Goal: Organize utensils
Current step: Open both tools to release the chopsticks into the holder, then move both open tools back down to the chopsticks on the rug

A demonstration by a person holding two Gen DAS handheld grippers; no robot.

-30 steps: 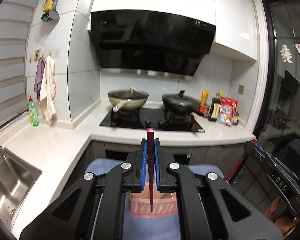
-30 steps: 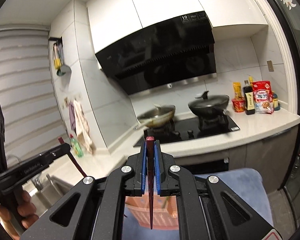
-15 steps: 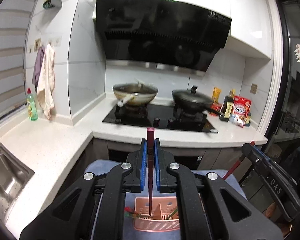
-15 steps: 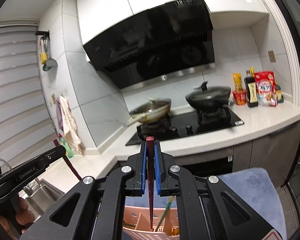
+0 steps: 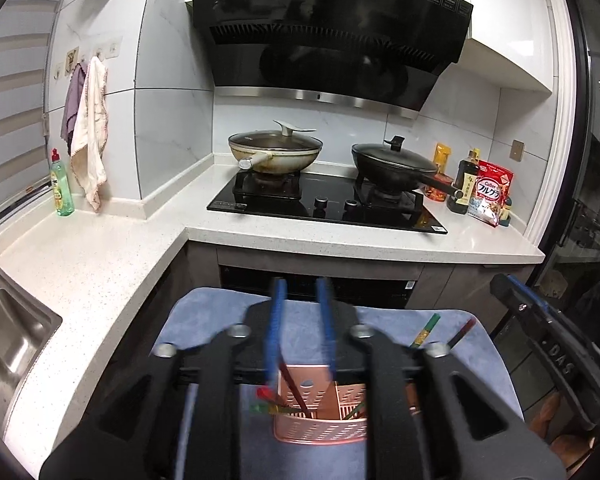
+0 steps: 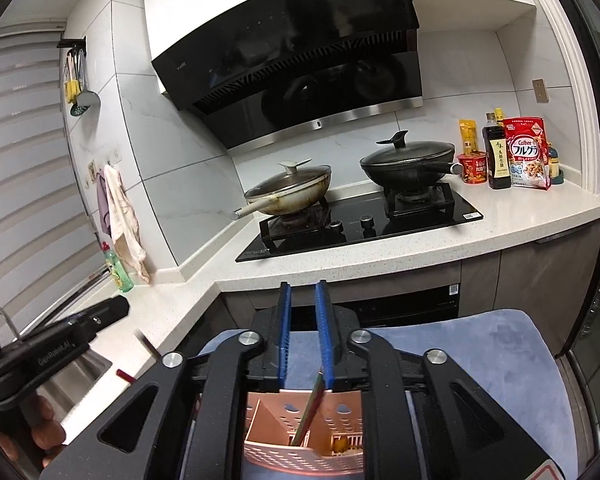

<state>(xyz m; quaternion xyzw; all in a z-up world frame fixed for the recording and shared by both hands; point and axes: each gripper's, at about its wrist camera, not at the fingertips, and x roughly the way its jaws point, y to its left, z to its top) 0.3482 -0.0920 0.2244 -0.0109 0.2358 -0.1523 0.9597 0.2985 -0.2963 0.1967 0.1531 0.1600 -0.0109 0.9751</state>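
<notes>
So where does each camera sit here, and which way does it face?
Left wrist: on the left gripper, facing the stove, above the pink basket; the right gripper shows at right.
Right wrist: on the right gripper, same heading; the left gripper and a hand show at left.
Shared: basket, blue mat, both pans.

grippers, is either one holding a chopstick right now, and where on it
Neither. Both the left gripper and right gripper have just been opening; the chopsticks stand loose in the pink basket.

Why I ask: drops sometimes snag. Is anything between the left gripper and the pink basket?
Nothing visible. The left gripper, whose jaws have just been opening, hangs right over the pink basket; the dark red chopstick already leans inside it, ungripped.
</notes>
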